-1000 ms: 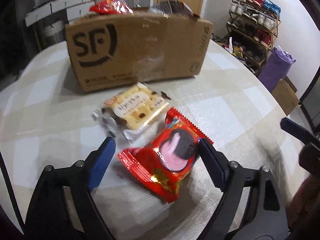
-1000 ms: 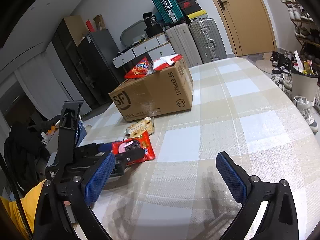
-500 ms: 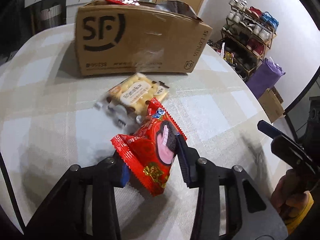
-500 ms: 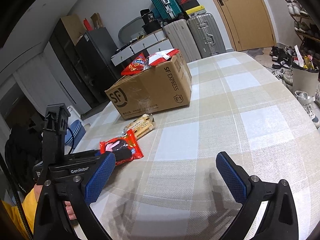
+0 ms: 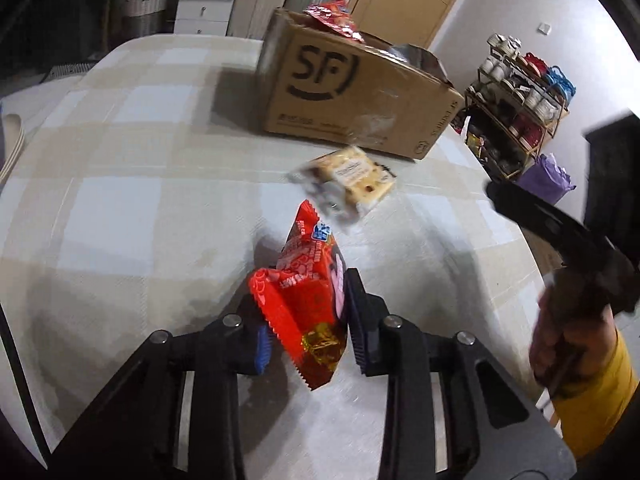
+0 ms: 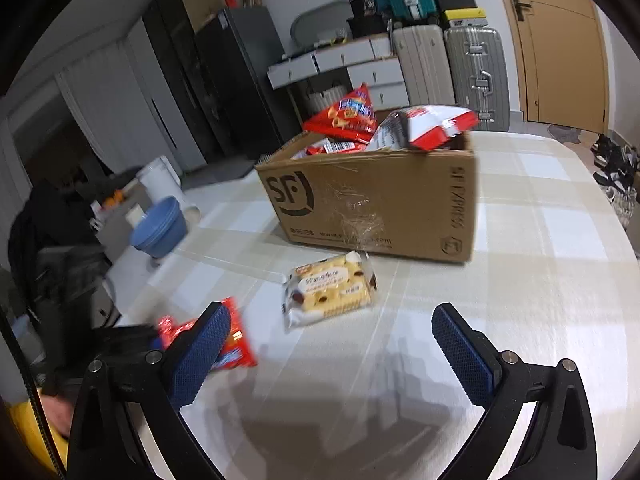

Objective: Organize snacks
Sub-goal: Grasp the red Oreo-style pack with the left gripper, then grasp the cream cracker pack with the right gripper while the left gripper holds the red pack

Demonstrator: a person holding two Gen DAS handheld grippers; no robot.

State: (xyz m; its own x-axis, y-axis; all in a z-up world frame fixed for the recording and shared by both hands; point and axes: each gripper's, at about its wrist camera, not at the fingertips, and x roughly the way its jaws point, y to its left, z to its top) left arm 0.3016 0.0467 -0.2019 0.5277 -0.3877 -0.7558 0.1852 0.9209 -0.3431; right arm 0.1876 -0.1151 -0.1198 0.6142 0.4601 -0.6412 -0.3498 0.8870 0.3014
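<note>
my left camera looks down along its fingers, close over the table (image 5: 120, 208); my right one looks from farther right. both share the cardboard box (image 5: 360, 108) (image 6: 380, 204).

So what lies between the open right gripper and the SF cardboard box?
In the right wrist view, only the cream biscuit packet lies on the checked tablecloth between the right gripper and the cardboard box, just short of the box.

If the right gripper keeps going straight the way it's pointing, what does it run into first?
Probably the pale biscuit packet, lying on the table just ahead of the open right gripper and a little left of its centre line. Nothing lies between. The SF cardboard box stands behind it. Depth is uncertain through the fisheye.
</note>
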